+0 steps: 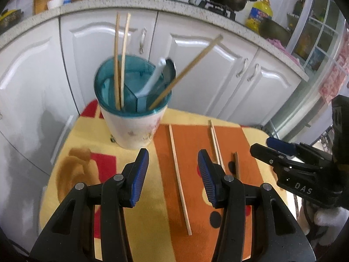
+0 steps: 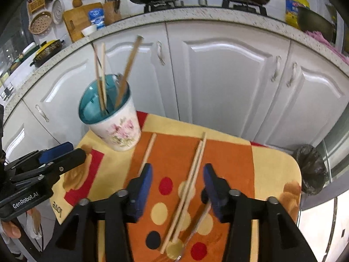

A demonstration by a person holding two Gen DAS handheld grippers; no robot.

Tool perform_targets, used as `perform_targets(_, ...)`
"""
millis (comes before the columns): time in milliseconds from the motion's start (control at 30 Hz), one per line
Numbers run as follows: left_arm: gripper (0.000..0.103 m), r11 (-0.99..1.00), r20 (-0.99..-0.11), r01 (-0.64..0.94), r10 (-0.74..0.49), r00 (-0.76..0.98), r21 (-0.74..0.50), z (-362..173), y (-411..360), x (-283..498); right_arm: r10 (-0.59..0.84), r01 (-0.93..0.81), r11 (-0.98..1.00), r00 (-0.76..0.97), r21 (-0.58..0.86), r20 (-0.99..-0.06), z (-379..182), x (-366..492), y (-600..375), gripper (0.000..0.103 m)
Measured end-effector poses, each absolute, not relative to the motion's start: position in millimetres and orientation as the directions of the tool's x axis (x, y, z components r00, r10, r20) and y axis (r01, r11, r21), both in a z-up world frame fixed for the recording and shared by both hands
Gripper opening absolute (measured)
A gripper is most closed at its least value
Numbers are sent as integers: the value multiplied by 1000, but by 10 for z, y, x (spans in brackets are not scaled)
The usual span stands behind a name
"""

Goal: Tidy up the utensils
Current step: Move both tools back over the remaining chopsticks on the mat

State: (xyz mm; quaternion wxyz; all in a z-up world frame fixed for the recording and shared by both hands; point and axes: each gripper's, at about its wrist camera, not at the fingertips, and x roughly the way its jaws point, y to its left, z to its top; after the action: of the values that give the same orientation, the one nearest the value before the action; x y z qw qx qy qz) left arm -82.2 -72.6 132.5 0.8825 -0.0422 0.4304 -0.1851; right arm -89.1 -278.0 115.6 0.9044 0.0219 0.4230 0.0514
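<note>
Here we saw pale, thin wooden chopsticks, some loose on the table [image 1: 257, 135] and some standing in a holder [image 1: 133, 100]. The table wore a cloth of orange, yellow and red with round dots. On its orange band we counted three loose pale sticks: a single chopstick [image 1: 180, 181] lying alone toward the holder side, and a pair [image 2: 187, 187] lying side by side, touching along their length. A darker, shorter stick [image 1: 236, 166] lay just beside the pair in the left view; what it was we could not tell. The holder was a white cup with pink flowers on its wall and a teal divided insert, standing at the far left corner of the cloth. In it we counted three chopsticks, two upright together [image 1: 120, 61] and one leaning [image 1: 187, 69] out to the right, plus a white spoon [image 1: 154, 76] and something dark and rounded behind it, too blurred to name. Our left gripper [image 1: 173, 174] hung above the single chopstick, jaws parted and empty. Our right gripper [image 2: 177, 190] hung over the pair, jaws apart on either side of it with the pads clear of the wood.
</note>
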Motion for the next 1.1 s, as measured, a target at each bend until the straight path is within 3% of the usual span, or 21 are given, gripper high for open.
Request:
perform_targets(33,46,926,-751,293,-366,550,-236,1276,-733,-818,104,-61,995,634,84,-767,1106,-901,-2838,64)
perform_targets(367,46,934,-822,268,-340,456,-237,727,-919,-641,115,36,986,560,162,-821,630,-814,-3305,64)
perform_targets(433,46,935,-834,273,-332,440,-228,616,-990,-603,140,20,983,549,180,-824,587,-761,-3308,46)
perform_targets(533,44,936,-850,271,-323,416,-223,478,-1073,-534,177,-6,979,519,203,-836,505,-624,-3275,36)
perform_targets(633,40,938,-861,271,-315,400,-217,391,-1140,-463,179,-32,981,508,189,-843,435,-450,-3209,33)
perform_targets(700,40,940,-868,270,-303,393,-206,351,-1176,-422,174,-38,983,487,178,-856,355,-306,-3178,26)
perform_targets(1100,40,944,-882,265,-288,374,-195,265,-1267,-256,146,-86,989,416,120,-898,135,-11,-3026,20)
